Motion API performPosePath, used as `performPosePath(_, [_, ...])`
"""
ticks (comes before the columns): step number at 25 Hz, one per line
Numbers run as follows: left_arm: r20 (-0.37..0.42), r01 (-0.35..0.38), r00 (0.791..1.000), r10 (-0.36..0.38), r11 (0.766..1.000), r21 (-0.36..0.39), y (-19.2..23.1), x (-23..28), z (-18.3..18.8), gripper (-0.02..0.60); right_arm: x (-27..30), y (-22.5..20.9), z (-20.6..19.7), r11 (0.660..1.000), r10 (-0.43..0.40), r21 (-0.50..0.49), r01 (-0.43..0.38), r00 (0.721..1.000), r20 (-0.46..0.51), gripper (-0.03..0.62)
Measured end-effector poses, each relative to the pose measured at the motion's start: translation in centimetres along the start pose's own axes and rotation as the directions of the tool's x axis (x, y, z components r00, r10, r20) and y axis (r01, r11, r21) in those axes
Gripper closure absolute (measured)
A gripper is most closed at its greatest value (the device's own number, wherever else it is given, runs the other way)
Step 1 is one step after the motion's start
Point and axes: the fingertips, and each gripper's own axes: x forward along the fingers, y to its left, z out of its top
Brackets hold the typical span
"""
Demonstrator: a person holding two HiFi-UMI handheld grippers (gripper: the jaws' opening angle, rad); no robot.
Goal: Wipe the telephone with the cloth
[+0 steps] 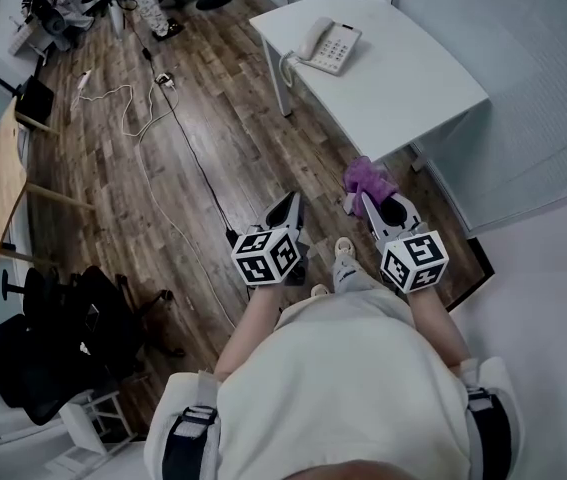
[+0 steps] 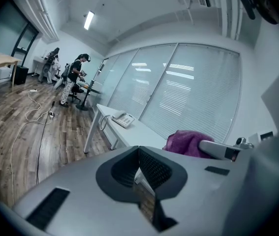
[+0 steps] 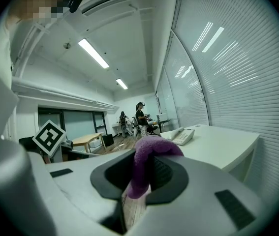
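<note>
The telephone (image 1: 328, 45), a pale desk set with its handset in the cradle and a coiled cord at its side, sits near the far end of a white table (image 1: 418, 93), well apart from both of our grippers. The purple cloth (image 1: 368, 179) is not on it. The cloth is bunched in our right gripper (image 1: 370, 204), held in the air by the near end of the table. In the right gripper view the jaws are clenched on the cloth (image 3: 146, 165), which bulges out above them and hangs in a fold between them, with the telephone (image 3: 183, 135) on the table (image 3: 223, 149) beyond.

Our left gripper (image 1: 290, 206) is beside the right one, over the wooden floor (image 1: 203, 158). In its own view the jaws of the left gripper (image 2: 139, 150) are pressed together with nothing between them. That view also shows the cloth (image 2: 187, 142) off to the right and the telephone (image 2: 123, 119) farther back on the table (image 2: 134, 135).

Cables (image 1: 135, 118) trail across the floor. A wooden table (image 1: 3, 173) stands at the left of the head view, with black chairs (image 1: 58, 333) below it. Blinds (image 2: 193, 90) line the wall behind the white table, and people (image 2: 74, 80) stand at the far end of the room.
</note>
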Motion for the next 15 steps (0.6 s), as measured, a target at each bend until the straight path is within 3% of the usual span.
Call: performPosePath(15, [-0.015,-0.016,1.0,0.016,1.0,-0.022,2.4,1.7,0.1,0.56,3.3,-1.2,-0.2,0.999,-0.009,0.036,0.009,1.0,0.001,0.533])
